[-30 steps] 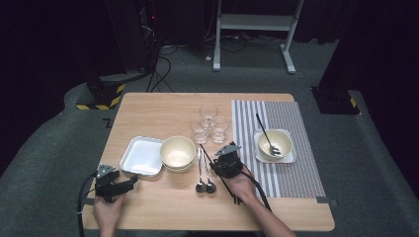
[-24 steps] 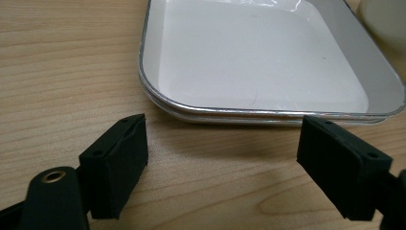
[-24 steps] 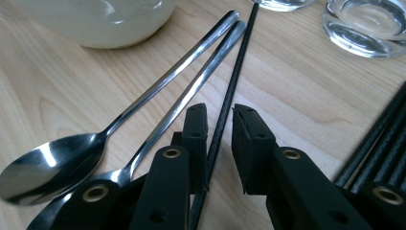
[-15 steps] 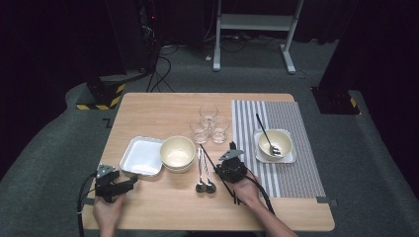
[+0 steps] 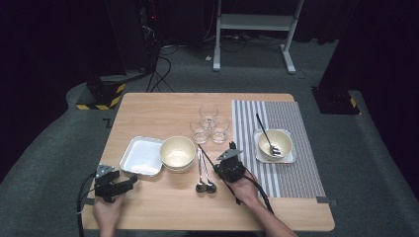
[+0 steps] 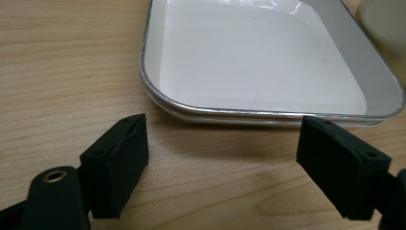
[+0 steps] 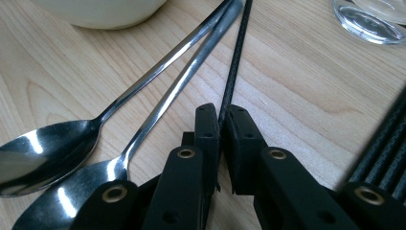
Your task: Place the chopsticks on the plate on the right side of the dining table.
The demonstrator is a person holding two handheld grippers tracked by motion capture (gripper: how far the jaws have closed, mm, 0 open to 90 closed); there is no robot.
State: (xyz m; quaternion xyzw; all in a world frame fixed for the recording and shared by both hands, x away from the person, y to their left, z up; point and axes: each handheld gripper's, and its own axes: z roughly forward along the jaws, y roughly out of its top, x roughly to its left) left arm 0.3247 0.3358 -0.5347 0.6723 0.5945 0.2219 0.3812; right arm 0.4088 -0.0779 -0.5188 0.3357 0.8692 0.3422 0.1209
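Item: table-setting in progress, wooden table (image 5: 163, 106), high view.

Right gripper (image 5: 226, 163), lower centre of the frame: jaws have just been closing and now pinch a thin black stick (image 7: 235, 57), seemingly a chopstick, near its lower end. The stick lies slanted on the bare wood just right of two metal spoons (image 5: 203, 170), its far end pointing toward the glasses. In the right gripper view the two pads meet on the stick, the spoon bowls at lower left.

Left gripper (image 5: 114, 185), lower left: jaws spread wide, nothing between them, resting just short of the near edge of a white square tray (image 6: 258, 57).

Done, by appearance: a striped placemat (image 5: 291, 163) at right already carries one white bowl (image 5: 274, 144) on a square plate with a spoon inside, and a dark stick lying above it.

Left, by appearance: the pinched stick is not yet lifted; the spoons, a cream bowl (image 5: 178, 152), the tray and three clear glasses (image 5: 209, 124) at centre are on bare wood.

Surface: pale wood grain, rounded corners, tape tabs at the near edge.

Room: dark; grey carpet, a white metal frame (image 5: 254, 22) at upper centre, cables on the floor, a black-and-yellow striped base (image 5: 101, 95) at upper left.
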